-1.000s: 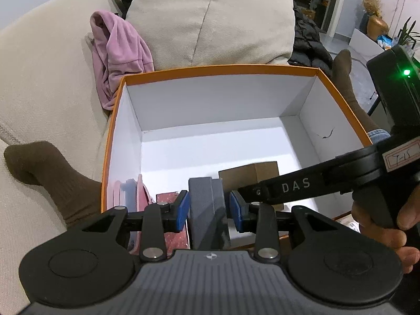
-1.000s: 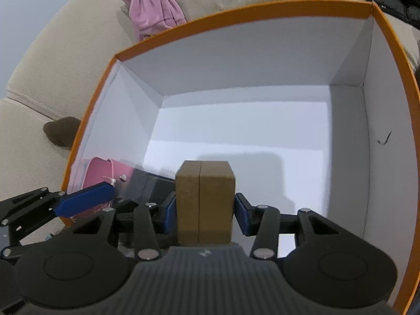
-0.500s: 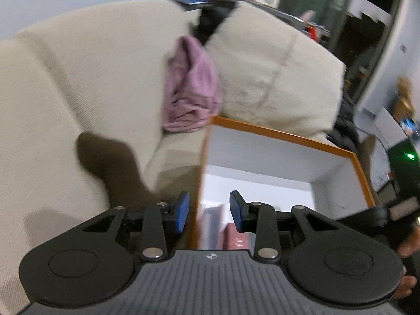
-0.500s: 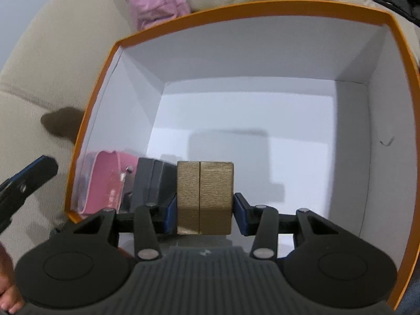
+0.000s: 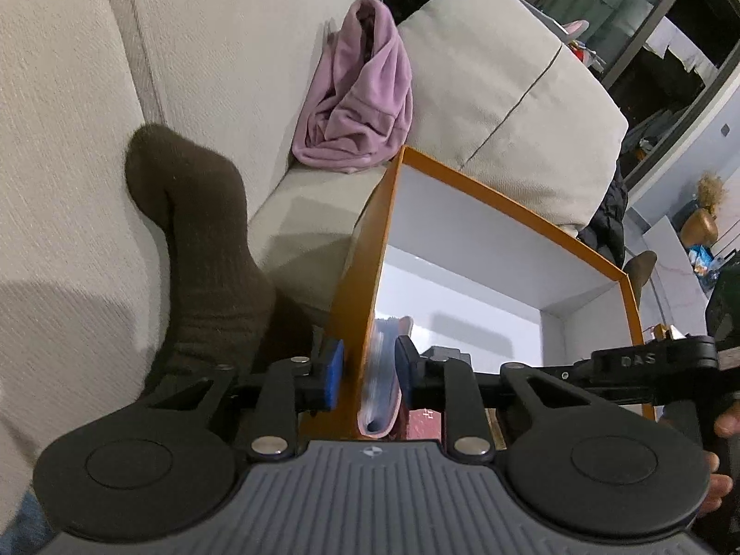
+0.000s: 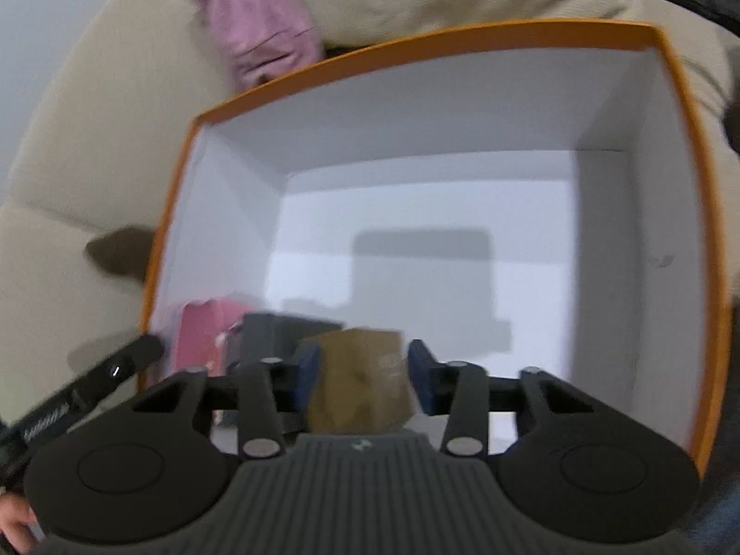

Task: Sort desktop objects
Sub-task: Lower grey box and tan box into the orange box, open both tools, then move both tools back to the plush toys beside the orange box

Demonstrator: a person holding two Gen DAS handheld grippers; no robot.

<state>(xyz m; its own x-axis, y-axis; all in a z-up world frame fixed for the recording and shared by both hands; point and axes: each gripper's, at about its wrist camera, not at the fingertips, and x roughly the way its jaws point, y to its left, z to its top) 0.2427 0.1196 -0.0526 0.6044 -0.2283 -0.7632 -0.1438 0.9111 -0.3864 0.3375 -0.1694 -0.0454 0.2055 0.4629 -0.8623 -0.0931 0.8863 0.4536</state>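
Indoor light, fairly bright and cool, falls from above. The white inside of the box point(image 6: 462, 212) glares a little and carries a soft rectangular shadow at its centre. The right wrist view is smeared by motion blur throughout. The left wrist view is sharper, though the sofa point(image 5: 69, 138) bends strongly toward the frame edges, and its upper right is dark.

Left wrist view: close over the box point(image 5: 365, 249) wall, facing down toward the sofa point(image 5: 231, 46). Right wrist view: close above, facing down into the box point(image 6: 407, 41). Shared: box, sofa.
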